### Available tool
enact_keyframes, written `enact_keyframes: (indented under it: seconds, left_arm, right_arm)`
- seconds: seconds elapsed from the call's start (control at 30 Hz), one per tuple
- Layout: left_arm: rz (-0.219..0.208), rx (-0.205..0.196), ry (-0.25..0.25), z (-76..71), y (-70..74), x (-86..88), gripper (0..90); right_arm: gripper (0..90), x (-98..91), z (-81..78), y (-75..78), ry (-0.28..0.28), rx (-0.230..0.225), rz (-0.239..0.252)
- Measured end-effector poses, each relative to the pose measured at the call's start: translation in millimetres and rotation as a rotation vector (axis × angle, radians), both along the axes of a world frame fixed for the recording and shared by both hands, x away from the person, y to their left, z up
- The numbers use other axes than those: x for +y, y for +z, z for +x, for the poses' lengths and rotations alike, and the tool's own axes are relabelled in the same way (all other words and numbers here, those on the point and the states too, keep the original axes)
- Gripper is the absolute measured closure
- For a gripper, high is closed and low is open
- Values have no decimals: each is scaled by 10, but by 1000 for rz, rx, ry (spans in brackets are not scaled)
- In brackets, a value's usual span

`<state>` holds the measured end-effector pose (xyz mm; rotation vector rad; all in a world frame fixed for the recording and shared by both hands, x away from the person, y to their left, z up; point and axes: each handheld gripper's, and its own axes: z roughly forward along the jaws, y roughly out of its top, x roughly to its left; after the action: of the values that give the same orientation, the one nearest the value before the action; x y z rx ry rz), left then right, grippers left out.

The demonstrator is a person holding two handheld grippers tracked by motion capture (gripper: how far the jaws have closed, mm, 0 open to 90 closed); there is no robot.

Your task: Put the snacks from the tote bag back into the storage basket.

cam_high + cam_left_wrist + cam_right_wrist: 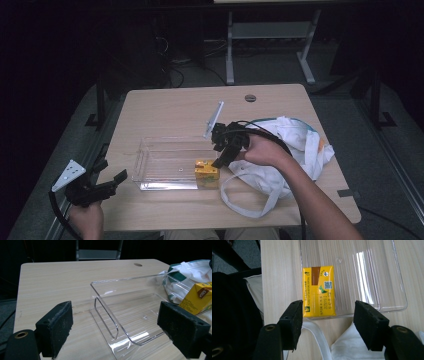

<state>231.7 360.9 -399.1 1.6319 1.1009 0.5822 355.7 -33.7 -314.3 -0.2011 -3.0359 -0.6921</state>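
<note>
A yellow juice carton (206,173) stands in the near right corner of a clear plastic bin (160,162) on the wooden table. My right gripper (220,161) hangs just above the carton, tilted down at it from the right. In the right gripper view the carton (319,291) lies ahead of the right gripper (328,315). Its jaws stand apart, and the pads do not press on the carton. My left gripper (117,179) rests at the table's near left edge, open, aimed at the bin (130,302). The left gripper (115,325) has nothing between its pads.
A white cloth bag (290,150) with green print lies right of the bin, under my right forearm. Its strap (245,207) loops toward the front edge. A round cable hole (250,98) sits at the table's far side. Bare tabletop (170,107) lies behind the bin.
</note>
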Motion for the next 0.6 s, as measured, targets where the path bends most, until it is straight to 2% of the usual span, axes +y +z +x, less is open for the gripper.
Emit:
enact_keyframes:
  seconds: [0.6]
  left_arm:
    - [-1,-1,-4,3,2,-5,125]
  right_arm:
    - [397,-135,-1,39,-28,-6,11]
